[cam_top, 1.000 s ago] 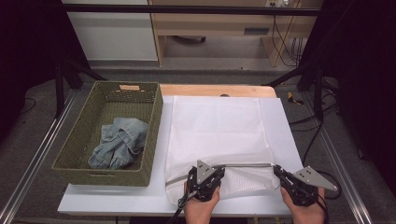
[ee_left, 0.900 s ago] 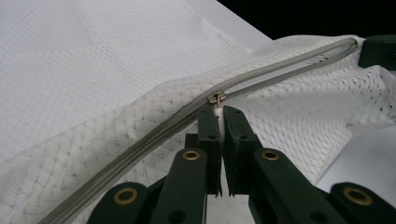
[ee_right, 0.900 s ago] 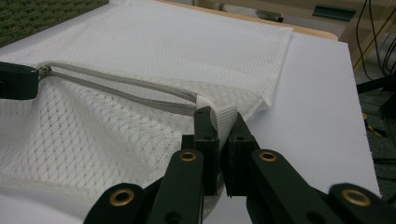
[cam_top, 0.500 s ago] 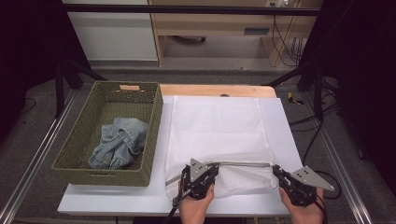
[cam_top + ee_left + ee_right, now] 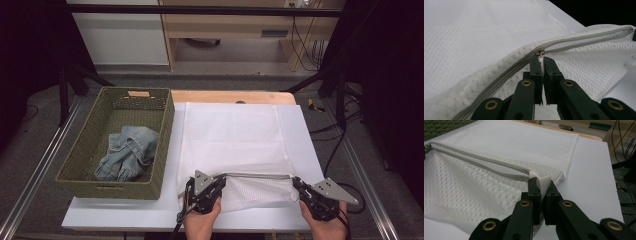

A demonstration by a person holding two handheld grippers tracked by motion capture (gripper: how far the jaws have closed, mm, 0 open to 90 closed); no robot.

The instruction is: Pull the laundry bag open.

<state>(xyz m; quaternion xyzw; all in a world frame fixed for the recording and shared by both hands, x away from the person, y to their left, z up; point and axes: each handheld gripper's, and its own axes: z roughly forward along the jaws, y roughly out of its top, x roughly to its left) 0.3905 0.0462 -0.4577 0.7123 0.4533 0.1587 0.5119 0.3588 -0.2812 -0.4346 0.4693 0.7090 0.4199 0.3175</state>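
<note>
Mesh laundry bag lies flat on the white surface, zipper edge nearest the person. Left hand-held gripper pinches the zipper pull; right hand-held gripper clamps the bag's end tab, likely bracing the fabric for unzipping.

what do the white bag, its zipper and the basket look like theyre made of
White bag: mesh fabric, likely synthetic; a fine open weave shows, matte. Zipper: grey tape with a small shiny slider, probably metal. Basket: woven fibre or wicker-look plastic, olive green, with a plaited texture on its walls.
</note>
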